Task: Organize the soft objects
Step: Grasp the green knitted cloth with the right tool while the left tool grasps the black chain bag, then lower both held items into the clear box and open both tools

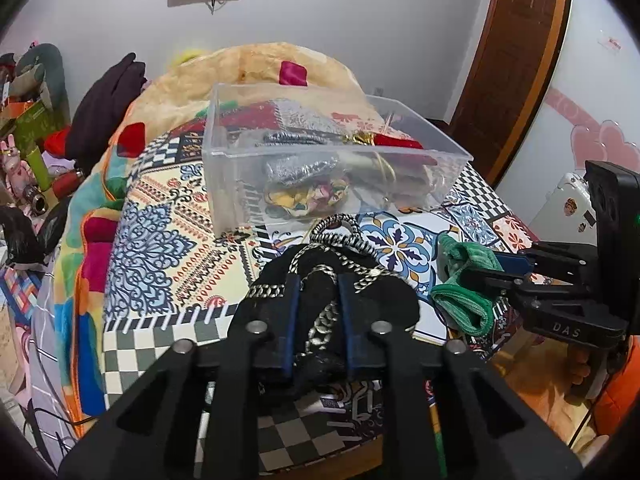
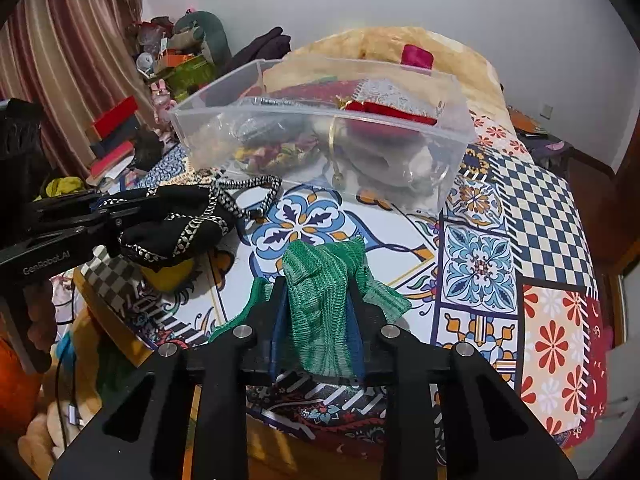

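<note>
My left gripper is shut on a black pouch with black-and-white braided trim, held above the patterned bedspread; it also shows in the right wrist view. My right gripper is shut on a green knitted cloth, which also shows in the left wrist view. A clear plastic box sits on the bed beyond both grippers and holds several soft items: red, silver, grey and floral pouches. It also shows in the right wrist view.
The patterned bedspread covers the bed. A plush blanket is heaped behind the box. A dark garment and cluttered shelves lie to the left. A wooden door stands at the right.
</note>
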Demonstrator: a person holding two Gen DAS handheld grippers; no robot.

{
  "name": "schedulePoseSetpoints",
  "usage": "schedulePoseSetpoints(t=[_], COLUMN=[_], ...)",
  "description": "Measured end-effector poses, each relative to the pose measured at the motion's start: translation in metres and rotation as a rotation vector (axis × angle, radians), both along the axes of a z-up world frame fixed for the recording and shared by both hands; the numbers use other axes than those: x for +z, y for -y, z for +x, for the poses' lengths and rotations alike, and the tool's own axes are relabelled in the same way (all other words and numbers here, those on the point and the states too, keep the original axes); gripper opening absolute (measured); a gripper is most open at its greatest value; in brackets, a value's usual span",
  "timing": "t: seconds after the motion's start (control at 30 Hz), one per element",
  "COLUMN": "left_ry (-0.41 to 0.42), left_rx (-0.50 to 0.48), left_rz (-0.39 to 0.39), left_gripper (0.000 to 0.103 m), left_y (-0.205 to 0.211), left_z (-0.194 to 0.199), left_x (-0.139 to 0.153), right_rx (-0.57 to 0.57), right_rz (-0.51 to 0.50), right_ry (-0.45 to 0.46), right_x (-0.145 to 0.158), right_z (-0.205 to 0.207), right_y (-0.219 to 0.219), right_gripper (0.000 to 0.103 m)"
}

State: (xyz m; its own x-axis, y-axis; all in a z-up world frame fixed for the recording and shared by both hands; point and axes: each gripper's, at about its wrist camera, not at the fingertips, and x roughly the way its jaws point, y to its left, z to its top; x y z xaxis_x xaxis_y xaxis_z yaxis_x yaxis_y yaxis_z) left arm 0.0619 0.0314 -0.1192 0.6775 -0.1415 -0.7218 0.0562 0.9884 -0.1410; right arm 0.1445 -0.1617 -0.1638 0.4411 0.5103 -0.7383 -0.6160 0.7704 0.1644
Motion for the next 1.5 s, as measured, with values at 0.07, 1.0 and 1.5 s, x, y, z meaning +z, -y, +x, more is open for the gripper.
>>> schedulePoseSetpoints(t=[0.07,1.0,1.5], left_ry=[0.015,0.254,0.172], left_rx=[0.005,0.024,0.096], left_rz=[-0.009,-0.125,-0.05], left_gripper=[0.017,0.016,0.016], left_y=[-0.003,-0.015,-0.019], left_z=[-0.003,0.025,0.097], left_x=[0.006,0.085,0.051], right_rx=[-0.002,-0.07,-0.099], right_rz=[0.015,0.18,0.112], right_ry=[0.009,0.281,0.177], right_x=[0.005,0.106,0.072], right_z=[-0.001,0.031,0.082], right_y=[0.002,-0.017,-0.036], right_gripper=[0.023,0.024,0.024])
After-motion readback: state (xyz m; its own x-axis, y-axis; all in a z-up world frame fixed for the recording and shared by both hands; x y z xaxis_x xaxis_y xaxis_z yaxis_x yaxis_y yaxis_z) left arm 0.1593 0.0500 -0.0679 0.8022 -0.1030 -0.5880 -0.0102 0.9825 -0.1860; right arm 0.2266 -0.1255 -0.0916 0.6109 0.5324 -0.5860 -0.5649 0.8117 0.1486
